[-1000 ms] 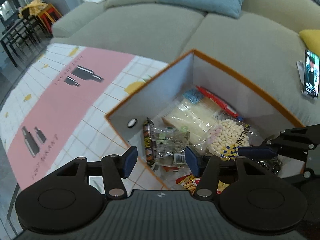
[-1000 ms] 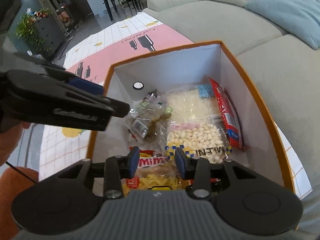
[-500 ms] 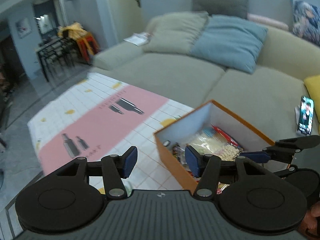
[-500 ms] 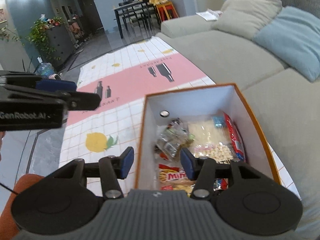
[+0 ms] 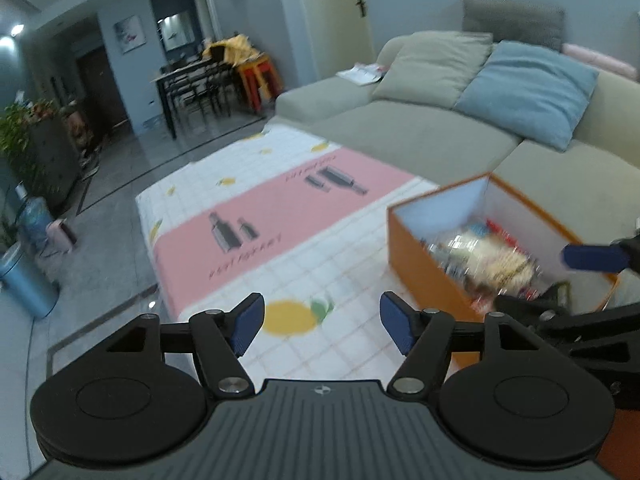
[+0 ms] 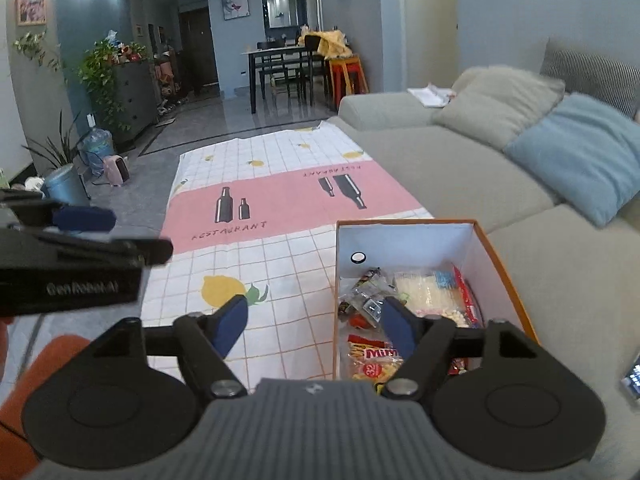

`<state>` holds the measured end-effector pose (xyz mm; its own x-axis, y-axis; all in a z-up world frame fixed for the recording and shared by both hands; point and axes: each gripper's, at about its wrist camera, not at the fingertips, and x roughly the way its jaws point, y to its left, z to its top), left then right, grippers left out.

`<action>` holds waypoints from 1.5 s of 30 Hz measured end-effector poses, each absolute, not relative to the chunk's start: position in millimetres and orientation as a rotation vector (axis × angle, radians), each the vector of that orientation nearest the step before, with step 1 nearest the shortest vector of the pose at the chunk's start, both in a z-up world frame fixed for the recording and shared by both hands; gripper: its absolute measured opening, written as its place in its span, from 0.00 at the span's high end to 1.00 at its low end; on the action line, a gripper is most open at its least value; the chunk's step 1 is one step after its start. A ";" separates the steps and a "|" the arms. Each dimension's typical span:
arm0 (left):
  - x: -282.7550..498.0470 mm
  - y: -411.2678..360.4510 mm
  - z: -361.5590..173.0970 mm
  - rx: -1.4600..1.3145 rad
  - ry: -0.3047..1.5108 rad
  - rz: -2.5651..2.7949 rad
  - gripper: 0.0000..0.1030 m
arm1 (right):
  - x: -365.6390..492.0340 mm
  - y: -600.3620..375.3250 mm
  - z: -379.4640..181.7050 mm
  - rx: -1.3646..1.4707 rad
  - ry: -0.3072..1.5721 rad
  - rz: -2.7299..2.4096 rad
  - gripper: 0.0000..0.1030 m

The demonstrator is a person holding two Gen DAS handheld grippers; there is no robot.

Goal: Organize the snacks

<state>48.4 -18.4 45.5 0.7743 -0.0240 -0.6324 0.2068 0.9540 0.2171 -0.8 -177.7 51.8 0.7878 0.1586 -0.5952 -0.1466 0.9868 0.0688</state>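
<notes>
left gripper: jaws wide apart, holding nothing, above tablecloth | right gripper: jaws wide apart, empty | snacks: inside orange box, right, beside sofa

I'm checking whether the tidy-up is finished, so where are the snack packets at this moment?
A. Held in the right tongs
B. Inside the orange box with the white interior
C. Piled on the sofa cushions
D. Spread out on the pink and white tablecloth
B: the snack packets all lie inside the orange box, while the tablecloth carries no packets and both the right tongs and left tongs are open and hold nothing.
</notes>
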 end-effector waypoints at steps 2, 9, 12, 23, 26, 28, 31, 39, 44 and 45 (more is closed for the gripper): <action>44.3 -16.3 35.6 0.301 0.690 -0.088 0.24 | -8.0 -172.4 45.6 0.006 0.651 0.119 0.29; 33.3 -3.9 8.8 0.268 0.774 -0.081 0.24 | -26.5 -165.0 26.3 -0.052 0.649 0.024 0.29; 33.3 -3.4 0.1 0.266 0.806 -0.085 0.24 | -24.2 -163.9 17.6 -0.037 0.673 0.049 0.29; 35.4 -1.2 -20.6 0.268 0.886 -0.090 0.24 | -16.1 -153.1 -8.4 -0.035 0.780 0.094 0.29; 35.1 -1.3 -23.1 0.270 0.900 -0.091 0.24 | -18.3 -153.4 -11.4 -0.038 0.791 0.092 0.29; 34.2 -0.9 -23.4 0.269 0.907 -0.092 0.24 | -19.7 -153.4 -10.8 -0.038 0.791 0.092 0.29; 33.1 -1.4 -21.7 0.267 0.905 -0.094 0.24 | -20.1 -154.7 -9.4 -0.036 0.789 0.089 0.29; 32.8 -2.2 -20.5 0.265 0.911 -0.093 0.24 | -19.7 -154.7 -9.2 -0.036 0.788 0.089 0.29; 33.3 -2.0 -20.8 0.261 0.919 -0.096 0.24 | -20.8 -153.8 -10.4 -0.041 0.790 0.092 0.29; 33.1 -1.9 -20.6 0.261 0.919 -0.097 0.24 | -20.8 -153.6 -11.0 -0.043 0.791 0.093 0.29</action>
<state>33.1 -1.9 -20.6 0.6048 0.0280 -0.7959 0.1938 0.9642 0.1811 -20.8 -153.6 -11.0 0.6995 0.0672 -0.7114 -0.0993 0.9950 -0.0037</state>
